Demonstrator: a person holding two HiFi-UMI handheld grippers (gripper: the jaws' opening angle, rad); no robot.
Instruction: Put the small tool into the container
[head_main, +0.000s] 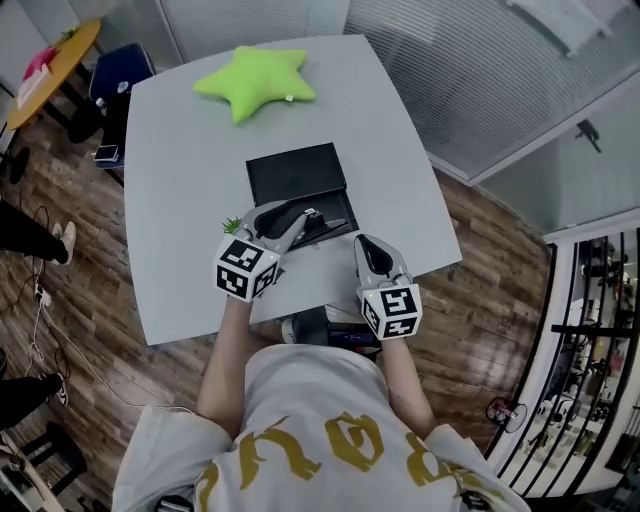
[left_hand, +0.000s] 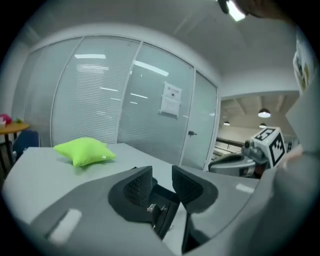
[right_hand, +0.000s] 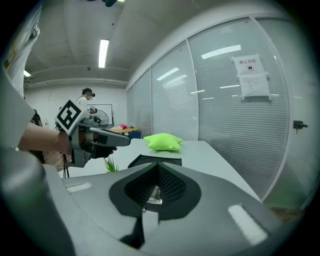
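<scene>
A flat black container (head_main: 297, 172) lies open in the middle of the grey table (head_main: 180, 200). My left gripper (head_main: 308, 220) hovers over its near half, jaws open; in the left gripper view the container (left_hand: 167, 200) shows between the jaws, with a small metal piece (left_hand: 152, 208) inside it. My right gripper (head_main: 371, 246) is right of the container's near corner, jaws shut. In the right gripper view a small shiny tool (right_hand: 156, 196) is pinched between those jaws (right_hand: 157, 187), with the container (right_hand: 156, 160) ahead.
A lime-green star cushion (head_main: 256, 80) lies at the table's far side. A small green plant (head_main: 231, 225) sits just left of the left gripper. Wooden floor surrounds the table, with glass partitions beyond. A person (right_hand: 86, 101) stands far behind.
</scene>
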